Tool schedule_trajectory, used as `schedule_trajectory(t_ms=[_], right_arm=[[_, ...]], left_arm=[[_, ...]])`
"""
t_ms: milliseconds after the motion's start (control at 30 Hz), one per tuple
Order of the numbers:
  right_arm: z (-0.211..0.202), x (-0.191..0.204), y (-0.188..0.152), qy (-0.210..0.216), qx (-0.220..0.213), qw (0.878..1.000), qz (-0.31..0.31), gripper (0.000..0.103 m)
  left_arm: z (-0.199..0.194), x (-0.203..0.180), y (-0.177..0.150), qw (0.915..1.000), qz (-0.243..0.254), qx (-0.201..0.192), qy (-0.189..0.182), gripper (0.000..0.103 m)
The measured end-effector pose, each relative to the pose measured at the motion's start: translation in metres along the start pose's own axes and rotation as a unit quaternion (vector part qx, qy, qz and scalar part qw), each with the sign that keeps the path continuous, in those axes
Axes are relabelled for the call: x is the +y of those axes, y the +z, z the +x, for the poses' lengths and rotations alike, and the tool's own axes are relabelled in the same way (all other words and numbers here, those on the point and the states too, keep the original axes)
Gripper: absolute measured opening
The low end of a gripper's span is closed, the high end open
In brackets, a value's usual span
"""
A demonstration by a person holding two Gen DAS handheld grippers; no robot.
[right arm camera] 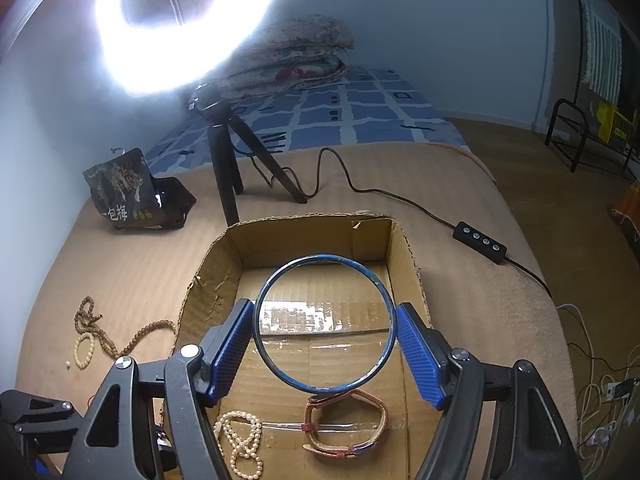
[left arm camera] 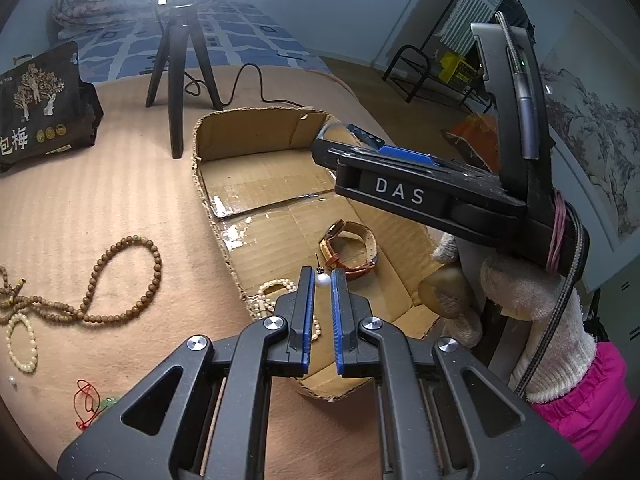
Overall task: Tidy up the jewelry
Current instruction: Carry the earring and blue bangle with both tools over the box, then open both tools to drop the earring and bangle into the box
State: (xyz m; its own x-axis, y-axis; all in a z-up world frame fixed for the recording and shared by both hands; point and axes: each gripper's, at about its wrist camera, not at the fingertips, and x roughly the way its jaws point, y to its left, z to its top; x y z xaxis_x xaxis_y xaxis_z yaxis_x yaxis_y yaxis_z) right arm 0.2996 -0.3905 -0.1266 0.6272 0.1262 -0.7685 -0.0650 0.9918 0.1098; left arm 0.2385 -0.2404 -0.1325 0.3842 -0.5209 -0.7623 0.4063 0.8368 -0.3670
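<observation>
Right now left gripper (left arm camera: 322, 280) jaws pinch a pearl earring (left arm camera: 323, 280) over the cardboard box (left arm camera: 256, 136). Right gripper (right arm camera: 325, 322) jaws, spread wide, hold a blue bangle (right arm camera: 324, 258) above the box, watch (right arm camera: 347, 426) and pearl necklace (right arm camera: 240, 446) inside. Brown beads (left arm camera: 120, 276) lie on the blanket (left arm camera: 100, 184).

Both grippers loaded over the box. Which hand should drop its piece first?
Probably right. The right gripper holds the blue bangle over bare floor of the cardboard box. The left gripper pinches a pearl earring above the pearl strand and watch.
</observation>
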Motion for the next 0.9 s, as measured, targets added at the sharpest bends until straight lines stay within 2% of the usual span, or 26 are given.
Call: schedule_trajectory(t_ms=[100,133,233,267,900], right_arm=[[-0.002,-0.002,0.001,-0.009,-0.005,1.000,0.005,0.087],[-0.003,-0.003,0.001,-0.010,-0.008,1.000,0.006,0.088],[-0.005,-0.004,0.002,-0.010,-0.011,1.000,0.009,0.088],[-0.006,-0.004,0.002,-0.011,-0.011,1.000,0.009,0.088],[-0.031,-0.004,-0.001,-0.018,-0.023,0.999,0.014,0.088]], left_arm=[[0.000,-0.001,-0.001,1.0000,0.002,0.001,0.002,0.006],[0.001,-0.001,-0.001,1.0000,0.002,0.002,0.004,0.007],[0.000,-0.001,-0.001,0.9999,0.004,0.003,0.009,0.025],[0.000,0.000,-0.002,0.9999,0.005,0.004,0.009,0.026],[-0.025,0.001,-0.007,0.9996,0.014,-0.011,0.022,0.026]])
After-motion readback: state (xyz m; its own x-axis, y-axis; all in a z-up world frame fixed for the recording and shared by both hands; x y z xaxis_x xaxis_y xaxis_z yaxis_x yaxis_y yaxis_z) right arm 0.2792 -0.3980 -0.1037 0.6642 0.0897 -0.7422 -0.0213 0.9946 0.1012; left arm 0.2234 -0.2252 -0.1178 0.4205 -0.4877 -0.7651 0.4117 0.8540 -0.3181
